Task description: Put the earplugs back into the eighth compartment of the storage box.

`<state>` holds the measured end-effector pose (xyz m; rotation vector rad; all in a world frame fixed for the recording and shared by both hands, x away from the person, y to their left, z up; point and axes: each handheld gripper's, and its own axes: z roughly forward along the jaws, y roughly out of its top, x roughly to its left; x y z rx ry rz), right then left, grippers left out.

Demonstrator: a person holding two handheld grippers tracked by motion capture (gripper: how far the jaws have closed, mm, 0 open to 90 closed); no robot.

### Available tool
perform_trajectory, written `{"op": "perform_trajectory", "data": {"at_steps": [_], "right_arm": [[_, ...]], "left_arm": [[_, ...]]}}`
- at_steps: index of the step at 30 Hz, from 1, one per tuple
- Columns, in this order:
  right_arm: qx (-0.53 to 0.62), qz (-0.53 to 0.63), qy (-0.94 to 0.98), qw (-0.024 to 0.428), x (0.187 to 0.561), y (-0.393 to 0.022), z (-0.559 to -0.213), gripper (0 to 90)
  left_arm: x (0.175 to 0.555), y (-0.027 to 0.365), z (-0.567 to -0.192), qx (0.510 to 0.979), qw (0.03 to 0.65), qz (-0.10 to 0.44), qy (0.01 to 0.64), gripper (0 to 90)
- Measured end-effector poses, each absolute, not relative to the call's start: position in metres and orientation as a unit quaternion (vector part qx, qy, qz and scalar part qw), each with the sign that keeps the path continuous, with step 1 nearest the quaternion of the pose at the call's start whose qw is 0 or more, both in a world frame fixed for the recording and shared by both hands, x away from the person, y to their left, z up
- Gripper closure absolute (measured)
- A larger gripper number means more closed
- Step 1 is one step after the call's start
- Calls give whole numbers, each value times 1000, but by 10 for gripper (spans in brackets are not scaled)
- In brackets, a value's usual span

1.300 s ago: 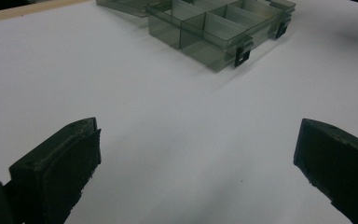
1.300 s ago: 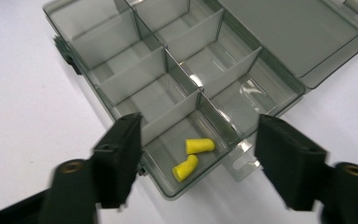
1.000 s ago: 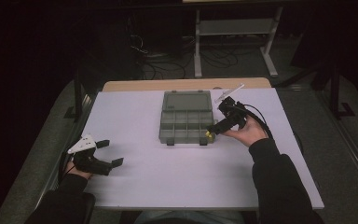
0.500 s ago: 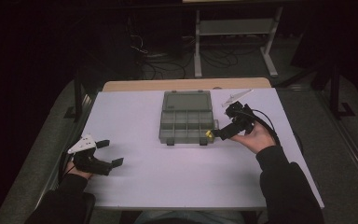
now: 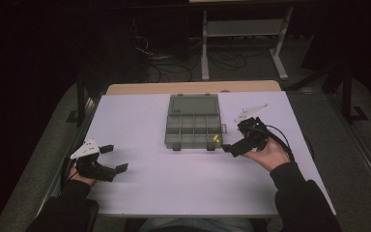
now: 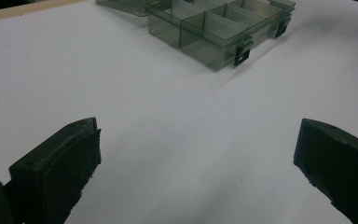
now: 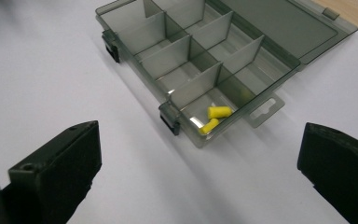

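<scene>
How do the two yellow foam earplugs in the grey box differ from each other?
In the right gripper view, the upper yellow foam earplug lies almost level across the picture, while the lower yellow foam earplug lies slanted. The lower one is nearer the front wall of the translucent grey plastic compartment box. They share one corner compartment.

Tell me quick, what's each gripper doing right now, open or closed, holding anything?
Left gripper: open, holding nothing, above bare table.
Right gripper: open, holding nothing, beside the compartment box.
</scene>
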<state>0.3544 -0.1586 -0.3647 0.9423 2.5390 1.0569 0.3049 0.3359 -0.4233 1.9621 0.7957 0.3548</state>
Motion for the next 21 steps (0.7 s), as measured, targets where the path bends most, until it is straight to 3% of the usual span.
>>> {"op": "perform_trajectory", "data": {"at_steps": [21], "right_arm": [[350, 404, 836, 124, 325, -195, -395, 0]], "left_arm": [[305, 336, -423, 803, 477, 145, 326, 0]]}}
